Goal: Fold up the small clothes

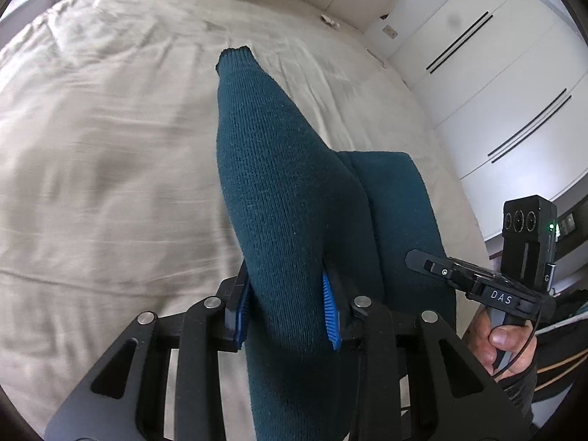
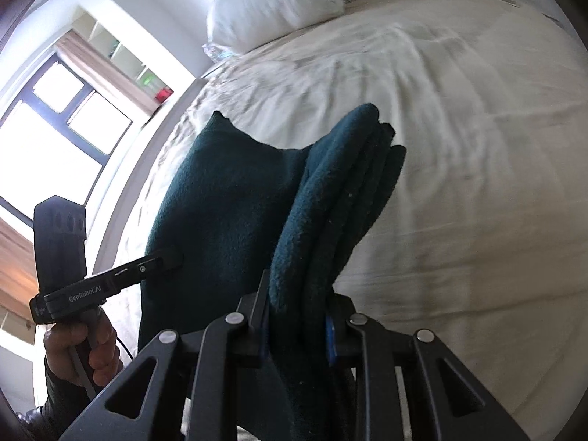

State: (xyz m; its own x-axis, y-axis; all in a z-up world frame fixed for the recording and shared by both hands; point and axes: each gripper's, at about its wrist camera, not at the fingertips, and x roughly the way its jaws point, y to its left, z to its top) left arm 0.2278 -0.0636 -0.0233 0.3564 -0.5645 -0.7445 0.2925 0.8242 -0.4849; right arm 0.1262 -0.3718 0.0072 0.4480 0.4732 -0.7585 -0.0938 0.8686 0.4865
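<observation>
Left wrist view shows the left gripper (image 1: pixel 290 308) pinching a dark teal knit garment (image 1: pixel 279 183). The blue pads (image 1: pixel 330 312) press on both sides of the cloth. The garment sticks up from the jaws like a long tube, and its far end has a ribbed edge. It hangs in the air above the bed (image 1: pixel 110 147), which has a cream cover with many wrinkles. More of the same cloth spreads to the right, toward the right gripper (image 1: pixel 415 257). A hand (image 1: pixel 503 345) holds that gripper by its handle. White closet doors (image 1: pixel 496 92) stand past the bed.

Right wrist view shows the right gripper (image 2: pixel 297 330) squeezed tight on a thick bunch of folded layers of the garment (image 2: pixel 330 202). The cloth spreads to the left, where the left gripper (image 2: pixel 172 257) touches it. A hand (image 2: pixel 81 352) holds that one too. White pillows (image 2: pixel 272 7) lie at the far end of the bed (image 2: pixel 459 147). A bright window (image 2: pixel 55 128) is on the left.
</observation>
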